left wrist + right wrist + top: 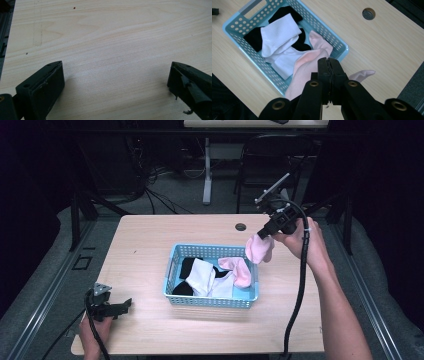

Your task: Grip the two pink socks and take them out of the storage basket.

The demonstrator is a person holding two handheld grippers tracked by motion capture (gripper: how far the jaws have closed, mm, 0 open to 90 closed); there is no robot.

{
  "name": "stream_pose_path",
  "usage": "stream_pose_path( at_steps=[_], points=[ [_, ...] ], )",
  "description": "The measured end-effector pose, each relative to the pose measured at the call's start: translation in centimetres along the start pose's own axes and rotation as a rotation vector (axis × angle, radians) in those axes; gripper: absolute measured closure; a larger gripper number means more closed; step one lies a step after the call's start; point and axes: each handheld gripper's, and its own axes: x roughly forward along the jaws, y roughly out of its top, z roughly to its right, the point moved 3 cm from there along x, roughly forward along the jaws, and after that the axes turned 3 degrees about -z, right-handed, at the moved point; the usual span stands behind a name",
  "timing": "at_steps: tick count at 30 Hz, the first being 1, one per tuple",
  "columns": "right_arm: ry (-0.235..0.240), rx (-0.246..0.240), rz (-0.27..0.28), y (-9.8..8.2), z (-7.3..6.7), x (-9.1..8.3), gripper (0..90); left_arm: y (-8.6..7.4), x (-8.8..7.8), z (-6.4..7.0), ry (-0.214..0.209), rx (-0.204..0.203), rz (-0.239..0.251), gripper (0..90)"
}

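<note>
1. The right gripper (pixel 263 231) hung above the tabletop (pixel 150 240) just beyond the far right corner of the basket (pixel 172 265), its jaws pressed together on a pink sock (pixel 260 248) that dangled beneath them, clear of the wood.
2. In the right gripper view, the right gripper (pixel 329 65) showed its two black jaws meeting edge to edge, with the pink sock (pixel 304 72) pinched between them; one end of the fabric trailed over the basket rim (pixel 342 48) and the other end showed past the jaws above the bare tabletop (pixel 387 40).
3. The light blue perforated basket sat near the middle of the tabletop and held white socks (pixel 202 276), black socks (pixel 187 266) and a second pink sock (pixel 239 268), which lay against its right wall.
4. In the right gripper view, the white socks (pixel 278 37) lay on top of the black socks (pixel 253 38), and the second pink sock (pixel 318 40) lay beside them at the wall nearest the gripper.
5. The left gripper (pixel 120 306) rested low at the near left corner of the tabletop, well apart from the basket, held by the person's left hand (pixel 97 330).
6. In the left gripper view, the left gripper (pixel 116 82) had its jaws spread wide over plain wood grain (pixel 112 37), with nothing between them.
7. A round cable hole (pixel 241 226) pierced the tabletop behind the basket.
</note>
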Motion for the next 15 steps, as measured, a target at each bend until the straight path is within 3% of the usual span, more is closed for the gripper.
stream_pose_path(
  at_steps=[15],
  points=[
    [-0.058,0.145,-0.028,-4.9,5.0,0.6,89.1,0.0,0.0,0.0,0.000,0.000,0.000,0.9]
  ],
)
